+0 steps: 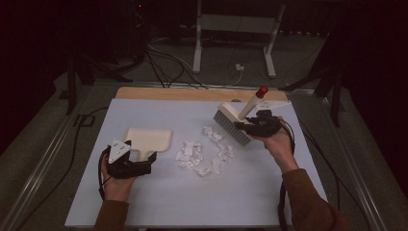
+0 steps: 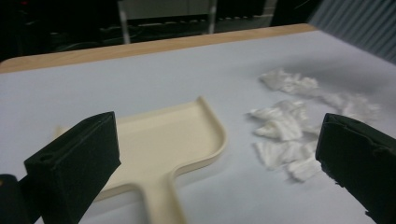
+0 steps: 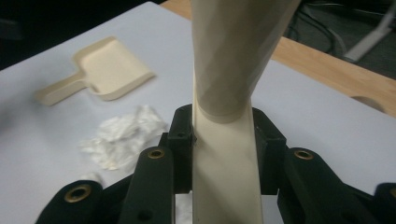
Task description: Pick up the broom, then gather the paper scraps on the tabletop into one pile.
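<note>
A cream dustpan [image 1: 149, 139] lies flat on the left of the pale table [image 1: 192, 202], its short handle pointing toward the person. My left gripper [image 1: 140, 160] sits just behind that handle. In the left gripper view its jaws stand wide open on either side of the dustpan [image 2: 163, 140], touching nothing. My right gripper [image 1: 257, 124] is shut on the handle of a cream brush [image 1: 231, 124] with a red tip, held tilted above the table's right side. In the right gripper view the pads clamp the brush handle [image 3: 233, 60]. Crumpled white paper scraps [image 1: 204, 151] lie between dustpan and brush.
A wooden strip [image 1: 192, 94] runs along the table's far edge. Beyond it are floor cables [image 1: 163, 62] and the white legs of a stand [image 1: 197, 43]. The scraps [image 2: 285, 126] lie to the right of the dustpan in the left gripper view.
</note>
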`<state>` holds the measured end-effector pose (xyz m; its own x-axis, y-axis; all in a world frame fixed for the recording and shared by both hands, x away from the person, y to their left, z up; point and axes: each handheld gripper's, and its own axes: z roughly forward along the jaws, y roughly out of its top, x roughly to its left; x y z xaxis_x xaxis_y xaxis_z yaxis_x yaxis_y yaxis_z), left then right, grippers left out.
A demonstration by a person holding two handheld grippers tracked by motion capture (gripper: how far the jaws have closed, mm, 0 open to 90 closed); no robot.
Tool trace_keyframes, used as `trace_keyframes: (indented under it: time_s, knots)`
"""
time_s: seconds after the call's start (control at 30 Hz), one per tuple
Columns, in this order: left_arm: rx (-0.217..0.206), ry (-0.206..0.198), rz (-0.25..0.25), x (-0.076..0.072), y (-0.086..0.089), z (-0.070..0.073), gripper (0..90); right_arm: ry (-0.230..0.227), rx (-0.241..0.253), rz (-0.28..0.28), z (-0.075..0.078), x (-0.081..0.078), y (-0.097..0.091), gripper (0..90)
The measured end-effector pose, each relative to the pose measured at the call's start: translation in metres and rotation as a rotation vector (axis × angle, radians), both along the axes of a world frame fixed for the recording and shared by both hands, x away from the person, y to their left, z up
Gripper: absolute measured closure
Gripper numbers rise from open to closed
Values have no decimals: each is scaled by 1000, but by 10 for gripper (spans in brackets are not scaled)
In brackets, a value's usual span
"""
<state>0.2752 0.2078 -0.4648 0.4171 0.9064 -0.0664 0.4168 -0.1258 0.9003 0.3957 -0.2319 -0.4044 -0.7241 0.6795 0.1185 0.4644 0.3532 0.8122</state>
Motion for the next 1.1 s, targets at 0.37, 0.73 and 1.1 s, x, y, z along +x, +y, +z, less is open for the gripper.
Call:
trace_keyframes:
  time_s: [0.37, 0.73, 1.1]
  knots:
    - [-25, -16, 67, -10, 14, -7, 5, -2, -48, -110, -8, 16, -5, 674]
    - [-28, -12, 79, -13, 17, -10, 5, -30, -161, -162, -20, 27, 3, 674]
    - [-40, -9, 83, -13, 18, -11, 5, -13, -199, -197, -37, 38, 6, 674]
